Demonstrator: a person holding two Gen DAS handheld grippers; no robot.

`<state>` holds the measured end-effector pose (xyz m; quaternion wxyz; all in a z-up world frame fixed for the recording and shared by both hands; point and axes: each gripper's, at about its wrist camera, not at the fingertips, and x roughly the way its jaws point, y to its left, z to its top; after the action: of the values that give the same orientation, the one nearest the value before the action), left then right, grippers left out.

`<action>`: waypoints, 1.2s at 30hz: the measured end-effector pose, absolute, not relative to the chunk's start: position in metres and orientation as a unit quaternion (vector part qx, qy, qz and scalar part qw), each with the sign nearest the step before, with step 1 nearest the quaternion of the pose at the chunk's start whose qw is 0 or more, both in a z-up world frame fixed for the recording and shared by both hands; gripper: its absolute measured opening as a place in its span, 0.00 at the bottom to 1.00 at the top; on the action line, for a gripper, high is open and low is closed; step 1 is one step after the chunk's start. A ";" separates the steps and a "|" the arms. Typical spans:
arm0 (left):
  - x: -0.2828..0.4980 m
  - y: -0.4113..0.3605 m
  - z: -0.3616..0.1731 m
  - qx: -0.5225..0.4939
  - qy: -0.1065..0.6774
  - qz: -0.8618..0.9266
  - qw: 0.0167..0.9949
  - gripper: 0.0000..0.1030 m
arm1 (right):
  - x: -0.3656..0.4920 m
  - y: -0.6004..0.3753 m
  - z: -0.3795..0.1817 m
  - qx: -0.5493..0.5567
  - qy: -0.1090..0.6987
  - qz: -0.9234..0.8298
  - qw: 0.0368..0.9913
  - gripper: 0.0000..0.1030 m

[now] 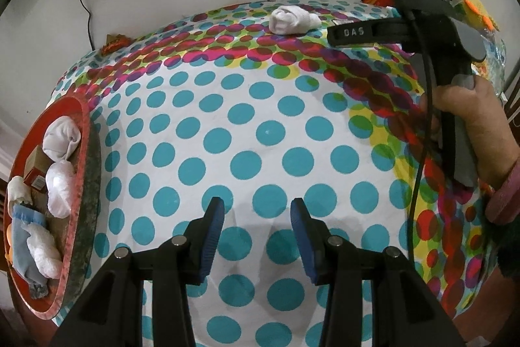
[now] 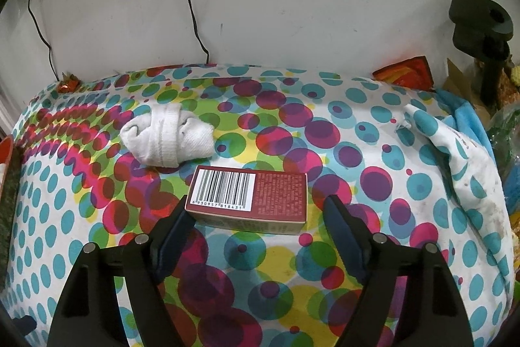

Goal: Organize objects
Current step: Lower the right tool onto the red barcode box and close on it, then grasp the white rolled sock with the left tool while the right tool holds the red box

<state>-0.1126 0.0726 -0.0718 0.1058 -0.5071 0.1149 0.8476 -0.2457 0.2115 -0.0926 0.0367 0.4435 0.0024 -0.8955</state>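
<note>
Right tool [image 2: 256, 213] straddling red box [image 2: 248, 195], unclamped

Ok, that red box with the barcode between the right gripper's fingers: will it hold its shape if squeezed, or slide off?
The red box looks like thin printed card, so it is probably light and may dent under a hard squeeze. It lies flat on its broad face, unlikely to roll or tip. The dotted cloth beneath looks soft, so a push may drag or bunch it.

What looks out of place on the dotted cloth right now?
A rolled white sock and a red box lie loose on the cloth, outside the red tray that holds similar socks. The cloth's right edge is folded back, showing blue underneath.
</note>
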 end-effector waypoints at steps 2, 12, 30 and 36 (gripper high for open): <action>-0.114 0.073 -0.071 -0.506 0.114 0.848 0.108 0.42 | -0.247 0.210 -0.093 0.445 0.007 -0.895 0.035 0.76; -0.120 0.072 -0.072 -0.508 0.111 0.848 0.101 0.42 | -0.248 0.209 -0.086 0.439 0.010 -0.897 0.046 0.60; -0.150 0.085 -0.071 -0.507 0.118 0.848 0.099 0.42 | -0.241 0.216 -0.085 0.438 -0.001 -0.898 0.040 0.60; -0.161 0.096 -0.068 -0.496 0.127 0.853 0.100 0.42 | -0.236 0.221 -0.087 0.437 -0.007 -0.899 0.037 0.60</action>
<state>-0.1608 0.0962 -0.0681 0.1000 -0.4962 0.1272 0.8530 -0.2357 0.2211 -0.0873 0.0369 0.4373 -0.0072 -0.8985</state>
